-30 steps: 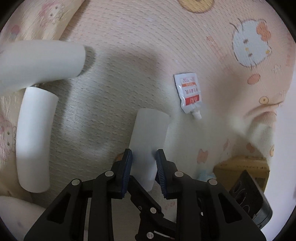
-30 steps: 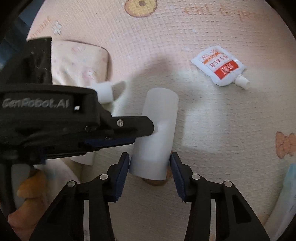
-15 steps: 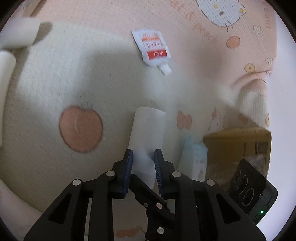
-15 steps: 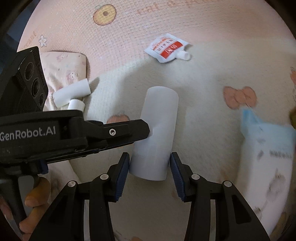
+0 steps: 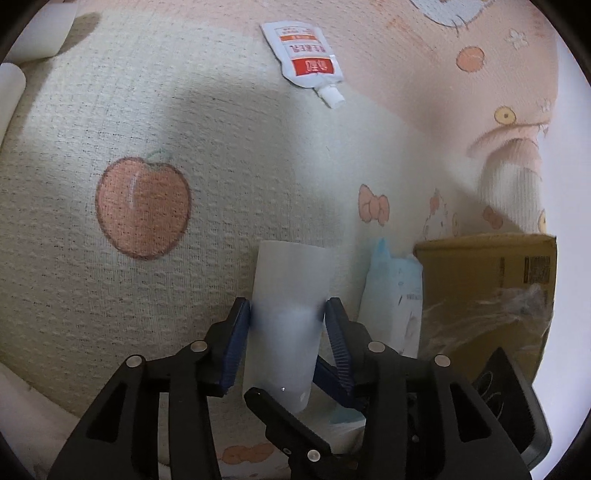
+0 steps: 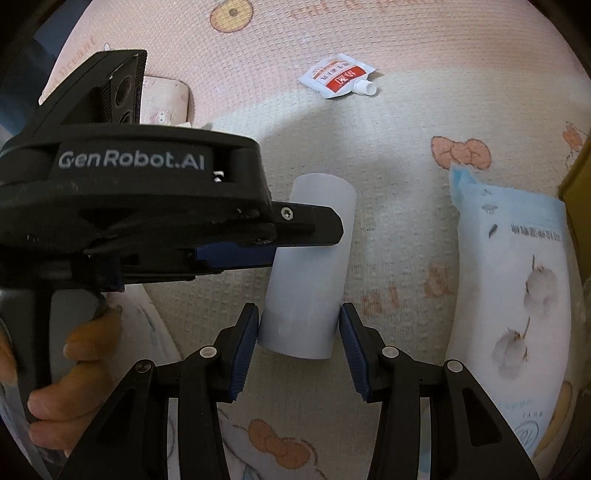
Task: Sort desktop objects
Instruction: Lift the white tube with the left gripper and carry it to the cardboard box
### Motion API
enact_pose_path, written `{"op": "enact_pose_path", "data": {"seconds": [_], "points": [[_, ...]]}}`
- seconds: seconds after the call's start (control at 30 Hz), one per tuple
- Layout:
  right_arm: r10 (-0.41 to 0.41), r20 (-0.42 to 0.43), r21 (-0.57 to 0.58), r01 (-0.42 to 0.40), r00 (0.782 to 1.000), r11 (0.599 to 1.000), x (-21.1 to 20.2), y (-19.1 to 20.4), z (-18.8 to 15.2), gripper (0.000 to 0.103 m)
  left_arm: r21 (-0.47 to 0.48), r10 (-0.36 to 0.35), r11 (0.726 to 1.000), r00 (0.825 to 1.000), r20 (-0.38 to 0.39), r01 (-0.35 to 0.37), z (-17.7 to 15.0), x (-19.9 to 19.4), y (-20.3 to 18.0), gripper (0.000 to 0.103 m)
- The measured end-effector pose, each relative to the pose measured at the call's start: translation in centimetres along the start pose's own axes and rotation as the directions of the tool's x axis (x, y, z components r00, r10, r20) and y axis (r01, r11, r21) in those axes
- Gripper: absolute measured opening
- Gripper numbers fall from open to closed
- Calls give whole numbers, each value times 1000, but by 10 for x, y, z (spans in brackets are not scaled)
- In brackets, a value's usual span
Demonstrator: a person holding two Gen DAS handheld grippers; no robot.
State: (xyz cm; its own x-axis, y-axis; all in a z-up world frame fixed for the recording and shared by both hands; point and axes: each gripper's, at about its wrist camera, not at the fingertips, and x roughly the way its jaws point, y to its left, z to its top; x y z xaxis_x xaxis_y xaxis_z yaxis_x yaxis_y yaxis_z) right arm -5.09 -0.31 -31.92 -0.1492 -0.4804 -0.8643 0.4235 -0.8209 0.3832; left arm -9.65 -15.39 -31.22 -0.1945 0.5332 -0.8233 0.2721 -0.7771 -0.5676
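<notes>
A white plastic cylinder hangs over a cream mat with a peach print. My left gripper has the cylinder between its jaws, which are opening, and the blue pads stand just off its sides. In the right wrist view one of its fingers crosses the cylinder. My right gripper is shut on the cylinder's near end. A white sachet with a red label lies flat farther off, and it shows in the right wrist view too.
A light blue tissue pack lies right of the cylinder, with a cardboard box beside it. Two white tubes sit at the far left. A person's hand grips the left handle. A folded pink cloth lies behind it.
Both grippers carried the cylinder across the mat toward the tissue pack and box. The left jaws, squeezing it before, have spread wider.
</notes>
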Motion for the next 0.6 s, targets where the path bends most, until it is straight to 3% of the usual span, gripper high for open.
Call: {"op": "enact_pose_path", "data": {"seconds": [0.23, 0.47, 0.6], "points": [[-9, 15, -26, 10, 1000, 1000, -10, 5, -12, 43, 16, -16, 1000, 999, 37, 15, -15, -9, -2, 46], [-40, 96, -88, 49, 995, 995, -46, 14, -20, 43, 189, -38, 982, 985, 170, 5, -41, -39, -39, 46], [-54, 172, -129, 77, 984, 989, -80, 18, -24, 42, 273, -78, 962, 965, 252, 6, -57, -63, -68, 46]]}}
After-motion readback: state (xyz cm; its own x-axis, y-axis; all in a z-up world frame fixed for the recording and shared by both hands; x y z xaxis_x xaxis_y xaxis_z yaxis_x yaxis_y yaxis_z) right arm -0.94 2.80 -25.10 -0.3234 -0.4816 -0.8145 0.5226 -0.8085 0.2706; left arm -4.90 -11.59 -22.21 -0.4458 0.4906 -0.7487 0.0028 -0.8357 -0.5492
